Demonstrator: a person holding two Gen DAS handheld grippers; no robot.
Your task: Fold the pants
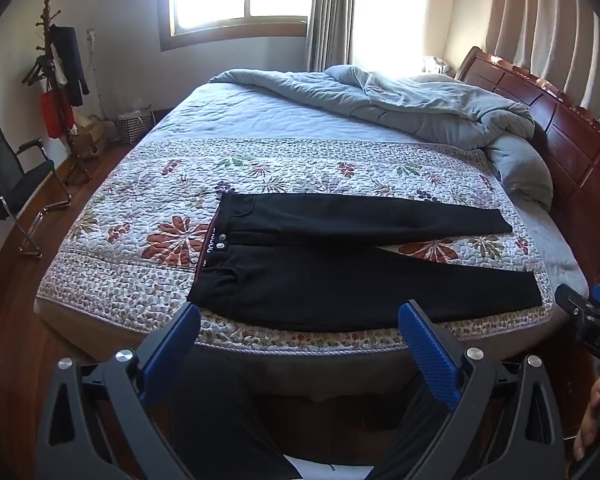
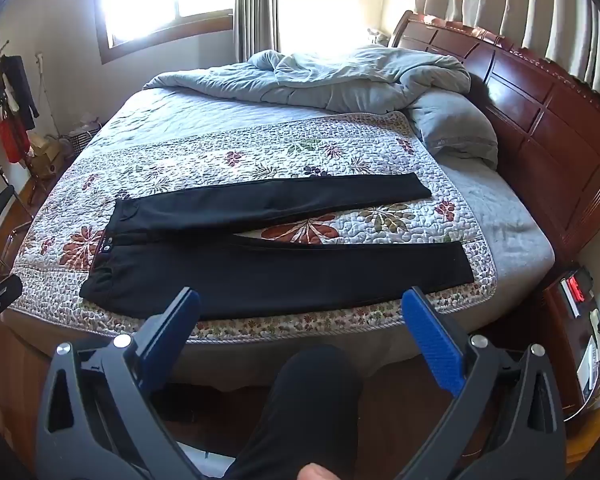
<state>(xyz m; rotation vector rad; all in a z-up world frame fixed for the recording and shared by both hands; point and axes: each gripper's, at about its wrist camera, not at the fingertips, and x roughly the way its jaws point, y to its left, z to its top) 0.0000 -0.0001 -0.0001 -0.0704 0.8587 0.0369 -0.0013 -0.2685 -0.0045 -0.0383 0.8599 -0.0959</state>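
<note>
Black pants (image 1: 340, 276) lie flat on the floral quilt (image 1: 148, 208), waistband to the left, both legs spread to the right in a narrow V. They also show in the right wrist view (image 2: 268, 268). My left gripper (image 1: 300, 320) is open and empty, held off the near bed edge below the waist and near leg. My right gripper (image 2: 300, 304) is open and empty, held off the near edge below the near leg. The right gripper also shows at the right edge of the left wrist view (image 1: 592, 312).
A rumpled grey duvet (image 1: 420, 100) lies at the far side by the dark wooden headboard (image 1: 560, 136). A chair (image 1: 16, 184) and a coat rack (image 1: 56, 80) stand on the left. A nightstand (image 2: 580, 320) stands on the right. The person's legs are below the grippers.
</note>
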